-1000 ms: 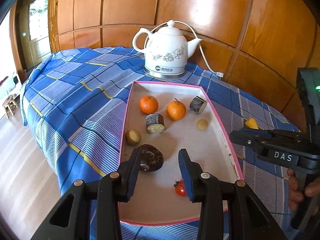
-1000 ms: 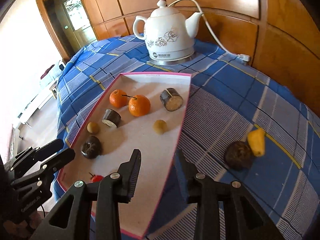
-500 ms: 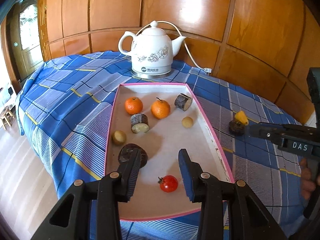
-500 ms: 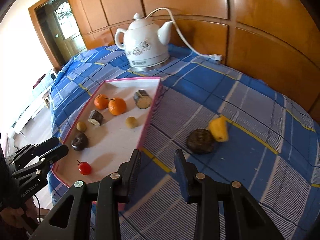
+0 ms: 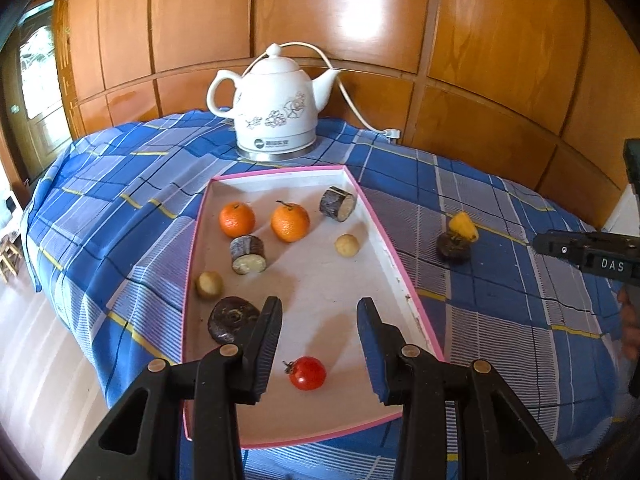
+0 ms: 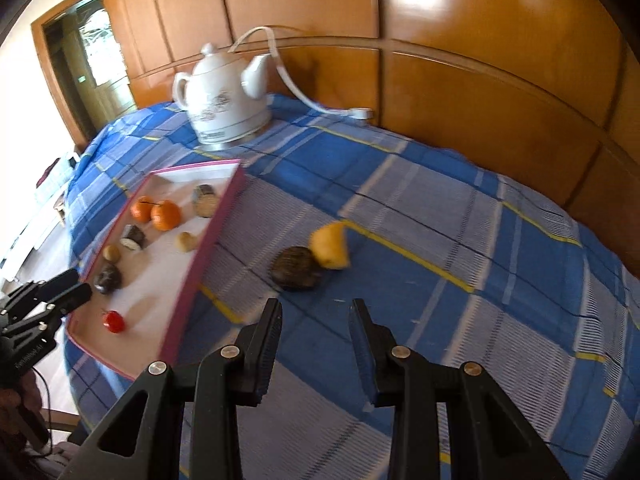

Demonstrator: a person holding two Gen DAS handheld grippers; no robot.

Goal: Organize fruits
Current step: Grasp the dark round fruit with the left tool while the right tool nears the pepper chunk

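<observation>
My right claw (image 6: 314, 344) hangs part open and empty; just ahead on the checked cloth lie 2 stray pieces, a round, rough dark fruit (image 6: 295, 268) touching a smooth yellow wedge (image 6: 330, 244) beyond it. My left claw (image 5: 318, 340), also empty and parted, hovers over the pink-rimmed tray (image 5: 394, 256), farther off, so the right is nearer.

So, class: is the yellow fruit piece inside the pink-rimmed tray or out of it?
Out. The yellow fruit piece lies on the blue checked cloth, right of the tray, touching a dark round fruit.
</observation>
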